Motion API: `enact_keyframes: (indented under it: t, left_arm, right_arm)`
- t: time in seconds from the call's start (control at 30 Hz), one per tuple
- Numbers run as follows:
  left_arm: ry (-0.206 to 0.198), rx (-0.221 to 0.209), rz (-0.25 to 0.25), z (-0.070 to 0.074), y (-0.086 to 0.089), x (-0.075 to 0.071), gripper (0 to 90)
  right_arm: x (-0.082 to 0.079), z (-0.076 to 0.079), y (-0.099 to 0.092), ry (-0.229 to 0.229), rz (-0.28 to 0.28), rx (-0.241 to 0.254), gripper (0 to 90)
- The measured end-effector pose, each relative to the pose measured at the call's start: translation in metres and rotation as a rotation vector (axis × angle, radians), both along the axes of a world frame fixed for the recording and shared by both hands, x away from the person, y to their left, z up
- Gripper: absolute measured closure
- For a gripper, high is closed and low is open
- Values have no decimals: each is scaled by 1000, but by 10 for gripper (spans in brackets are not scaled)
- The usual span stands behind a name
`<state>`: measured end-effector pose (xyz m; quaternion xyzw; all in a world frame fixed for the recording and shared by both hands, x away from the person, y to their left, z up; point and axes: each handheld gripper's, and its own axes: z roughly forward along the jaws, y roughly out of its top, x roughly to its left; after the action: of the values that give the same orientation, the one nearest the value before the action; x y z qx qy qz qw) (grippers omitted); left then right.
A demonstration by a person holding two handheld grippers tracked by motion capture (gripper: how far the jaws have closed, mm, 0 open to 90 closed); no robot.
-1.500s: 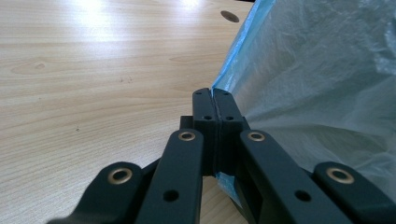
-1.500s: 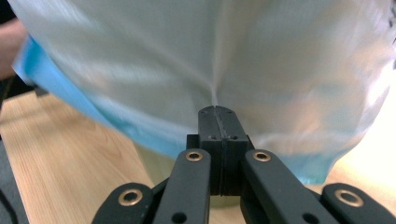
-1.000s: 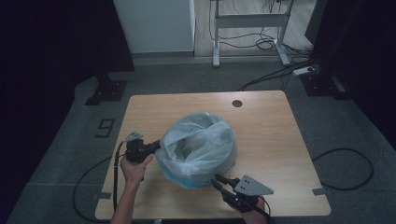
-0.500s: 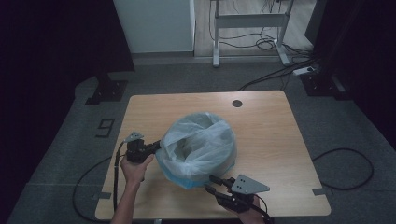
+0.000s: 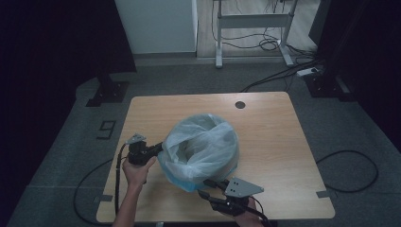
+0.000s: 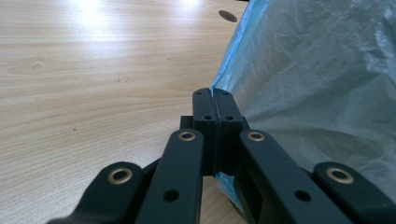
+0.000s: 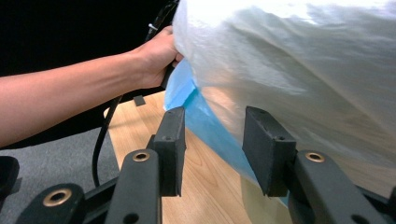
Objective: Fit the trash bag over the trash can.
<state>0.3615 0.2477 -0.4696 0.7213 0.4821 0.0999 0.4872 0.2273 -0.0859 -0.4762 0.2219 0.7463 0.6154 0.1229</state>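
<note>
In the middle of the high view a blue bin (image 5: 189, 182) lined with a white plastic bag (image 5: 201, 146) stands on the wooden table (image 5: 279, 137), where the left gripper (image 5: 158, 148) pinches the bag's edge at its left side, while the right gripper (image 5: 205, 188), with jaws just opening and nothing pressed between them, is at the bin's lower edge.

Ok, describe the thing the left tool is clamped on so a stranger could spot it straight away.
Start at the wooden table. Near its middle front stands a round bin lined with a translucent whitish plastic bag, blue at its lower edge. The left tool pinches the bag's side, and it is the one big, crinkled, pale thing on the table.
</note>
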Motion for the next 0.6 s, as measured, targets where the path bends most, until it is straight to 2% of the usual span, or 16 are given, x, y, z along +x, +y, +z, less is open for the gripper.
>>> enact_keyframes:
  t: [0.27,0.43,0.6]
  left_arm:
    - [0,0,-2,0,-1,0,891]
    - [0,-2,0,0,-1,0,891]
    - [0,-3,1,0,-1,0,891]
  right_arm:
    - [2,-5,9,14,19,-24,587]
    - [2,-7,11,12,16,-48,622]
    - [2,-9,13,5,26,-78,838]
